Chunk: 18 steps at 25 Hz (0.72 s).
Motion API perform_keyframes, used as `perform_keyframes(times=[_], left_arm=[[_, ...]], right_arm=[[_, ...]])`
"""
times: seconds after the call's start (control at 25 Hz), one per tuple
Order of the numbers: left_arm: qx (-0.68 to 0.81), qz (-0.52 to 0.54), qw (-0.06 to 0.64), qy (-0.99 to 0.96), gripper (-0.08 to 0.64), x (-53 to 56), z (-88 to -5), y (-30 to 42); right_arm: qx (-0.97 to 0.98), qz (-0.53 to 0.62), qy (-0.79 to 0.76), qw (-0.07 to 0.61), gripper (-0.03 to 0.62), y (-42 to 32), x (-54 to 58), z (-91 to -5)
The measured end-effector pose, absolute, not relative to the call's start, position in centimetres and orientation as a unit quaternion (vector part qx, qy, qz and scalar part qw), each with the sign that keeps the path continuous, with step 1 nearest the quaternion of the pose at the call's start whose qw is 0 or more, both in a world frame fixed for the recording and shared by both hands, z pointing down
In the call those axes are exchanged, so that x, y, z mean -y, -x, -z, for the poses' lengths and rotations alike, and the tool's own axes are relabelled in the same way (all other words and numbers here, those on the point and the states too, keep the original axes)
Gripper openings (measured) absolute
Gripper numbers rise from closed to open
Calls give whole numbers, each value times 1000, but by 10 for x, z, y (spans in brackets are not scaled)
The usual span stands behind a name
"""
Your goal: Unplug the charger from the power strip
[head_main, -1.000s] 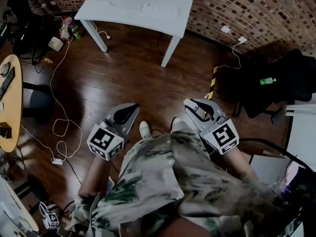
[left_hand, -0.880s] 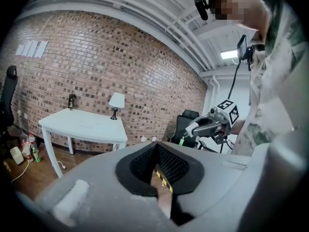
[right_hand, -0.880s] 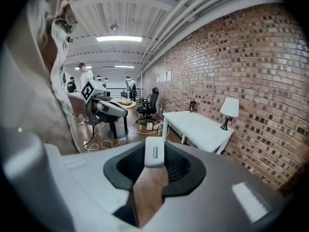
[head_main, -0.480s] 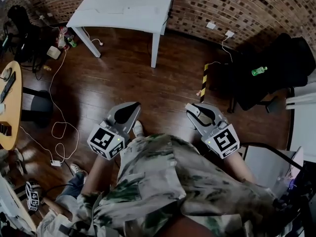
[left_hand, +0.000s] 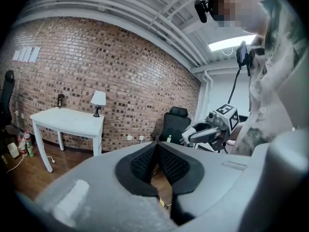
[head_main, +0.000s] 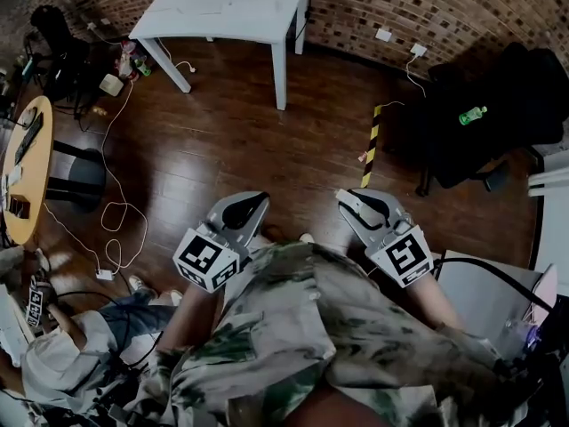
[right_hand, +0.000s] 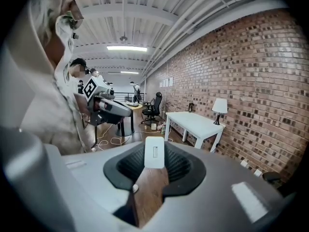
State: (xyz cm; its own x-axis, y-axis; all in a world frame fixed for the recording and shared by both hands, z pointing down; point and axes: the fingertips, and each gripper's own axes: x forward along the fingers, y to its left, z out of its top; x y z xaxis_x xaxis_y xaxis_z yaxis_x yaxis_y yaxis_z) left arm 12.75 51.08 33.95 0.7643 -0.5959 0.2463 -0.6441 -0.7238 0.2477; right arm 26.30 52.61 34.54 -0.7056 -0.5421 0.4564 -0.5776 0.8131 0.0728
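Note:
My left gripper (head_main: 251,206) and right gripper (head_main: 349,199) are held side by side at waist height above the dark wood floor, pointing toward the white table (head_main: 222,7). In the left gripper view the black pads (left_hand: 145,161) meet at the tip with nothing between them. In the right gripper view a small white block (right_hand: 154,152), shaped like a charger, sits clamped at the tips of the right gripper (right_hand: 154,166). I cannot make out a power strip. Two white plugs (head_main: 418,50) sit in sockets on the brick wall.
A black chair (head_main: 498,105) with a green bottle (head_main: 472,114) stands at right, beside a yellow-black floor strip (head_main: 370,145). A white cable (head_main: 120,229) loops over the floor at left near a round wooden table (head_main: 22,176). Another person (head_main: 62,363) crouches at lower left.
The view has shifted as the person walks; the white table sits further left. Another person has come into view at lower left. Both grippers keep their pose.

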Motion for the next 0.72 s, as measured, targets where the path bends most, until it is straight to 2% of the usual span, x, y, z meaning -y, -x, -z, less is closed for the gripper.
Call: perform_keyframes(times=[0.28, 0.72], left_arm=[[336, -77, 156, -925, 3, -529, -337, -158], [346, -77, 160, -921, 3, -540, -343, -166]], right_arm=[[925, -34, -299, 234, 107, -292, -545, -346], [927, -30, -290, 234, 107, -304, -550, -352]])
